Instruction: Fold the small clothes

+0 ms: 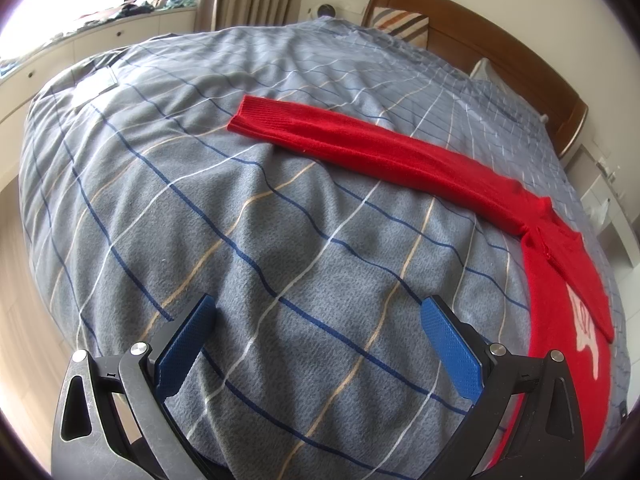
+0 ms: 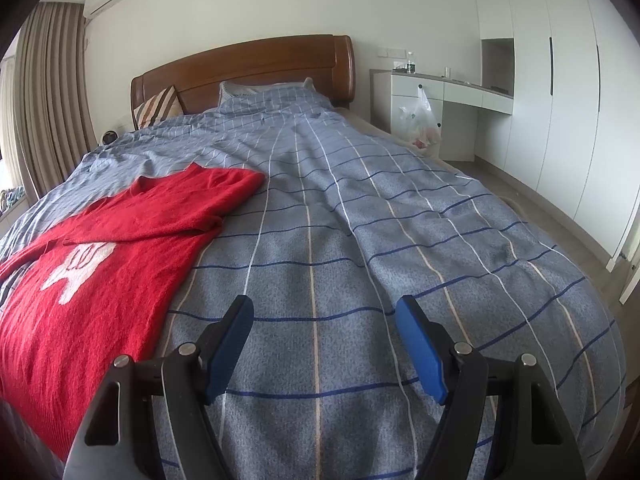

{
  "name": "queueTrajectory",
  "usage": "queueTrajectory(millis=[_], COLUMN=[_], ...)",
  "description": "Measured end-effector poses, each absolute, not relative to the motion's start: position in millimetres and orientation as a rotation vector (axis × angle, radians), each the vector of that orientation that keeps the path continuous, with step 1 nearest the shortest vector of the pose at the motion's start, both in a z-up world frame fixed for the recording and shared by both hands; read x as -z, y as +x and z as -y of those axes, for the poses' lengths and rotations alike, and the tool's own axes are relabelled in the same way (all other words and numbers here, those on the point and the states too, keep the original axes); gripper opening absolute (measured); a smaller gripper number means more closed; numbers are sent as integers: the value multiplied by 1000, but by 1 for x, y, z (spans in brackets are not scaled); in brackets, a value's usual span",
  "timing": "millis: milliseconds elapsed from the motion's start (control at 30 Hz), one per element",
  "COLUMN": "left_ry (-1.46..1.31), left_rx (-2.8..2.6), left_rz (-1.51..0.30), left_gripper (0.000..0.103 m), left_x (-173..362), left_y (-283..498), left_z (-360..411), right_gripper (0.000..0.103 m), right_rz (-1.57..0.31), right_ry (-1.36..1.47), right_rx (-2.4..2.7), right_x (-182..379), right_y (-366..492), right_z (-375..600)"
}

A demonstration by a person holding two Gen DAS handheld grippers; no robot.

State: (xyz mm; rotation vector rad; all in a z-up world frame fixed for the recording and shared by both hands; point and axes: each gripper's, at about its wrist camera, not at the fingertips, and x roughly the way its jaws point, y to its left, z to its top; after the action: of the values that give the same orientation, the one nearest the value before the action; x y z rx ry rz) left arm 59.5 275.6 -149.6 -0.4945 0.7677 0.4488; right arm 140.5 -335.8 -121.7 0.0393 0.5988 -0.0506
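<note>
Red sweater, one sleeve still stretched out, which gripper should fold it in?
Left. The sleeve stretches ahead of the open left gripper; the right gripper faces bare duvet.

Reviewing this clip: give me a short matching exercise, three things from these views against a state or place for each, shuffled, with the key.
Column 1
1. red sweater
2. left claw
3. striped pillow

Column 2
A. leaning against the headboard
B. open, above the checked blanket, holding nothing
C. lying on the bed, one sleeve stretched out

Pairs: 1-C, 2-B, 3-A
</note>
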Motion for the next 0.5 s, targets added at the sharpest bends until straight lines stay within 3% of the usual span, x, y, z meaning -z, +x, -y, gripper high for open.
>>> queueTrajectory(millis=[500], left_ry=[-497], left_rx=[-447], left_rz=[-766], left_gripper=[102], left_x=[150], left_y=[59], left_z=[-277], right_gripper=[73], right_rz=[-597], right_ry=[36], right_rx=[50], right_x=[120], right_y=[140], right_z=[336])
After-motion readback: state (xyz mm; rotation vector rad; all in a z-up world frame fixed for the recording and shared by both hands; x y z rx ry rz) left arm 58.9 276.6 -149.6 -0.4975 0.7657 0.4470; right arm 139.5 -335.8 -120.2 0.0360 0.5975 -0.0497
